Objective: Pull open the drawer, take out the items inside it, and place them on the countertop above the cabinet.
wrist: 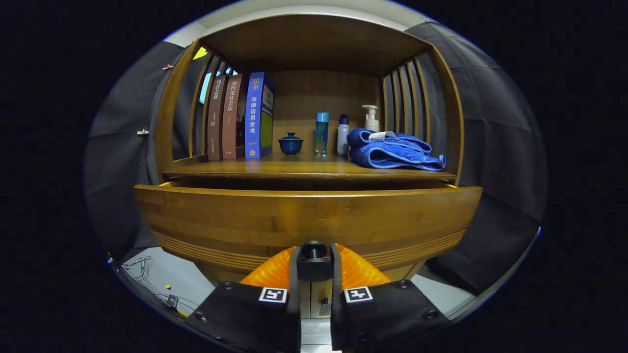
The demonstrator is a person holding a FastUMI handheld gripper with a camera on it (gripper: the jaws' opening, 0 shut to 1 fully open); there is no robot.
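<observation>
A wooden cabinet's drawer (304, 218) stands partly pulled out, its front panel close ahead of me with a dark gap behind its top edge. The drawer's inside is hidden. My gripper (314, 260) is shut on the drawer's black round knob (314, 251), both orange fingers (274, 272) pressing its sides. Above the drawer lies the wooden countertop (274, 168), inside an open shelf niche.
On the countertop stand three upright books (240, 117) at the left, a small dark blue lidded cup (290, 143), a blue bottle (322, 132), a white bottle (343, 135), a pump dispenser (371, 117) and a folded blue towel (392, 152) at the right. Loose wires (147, 287) lie on the floor.
</observation>
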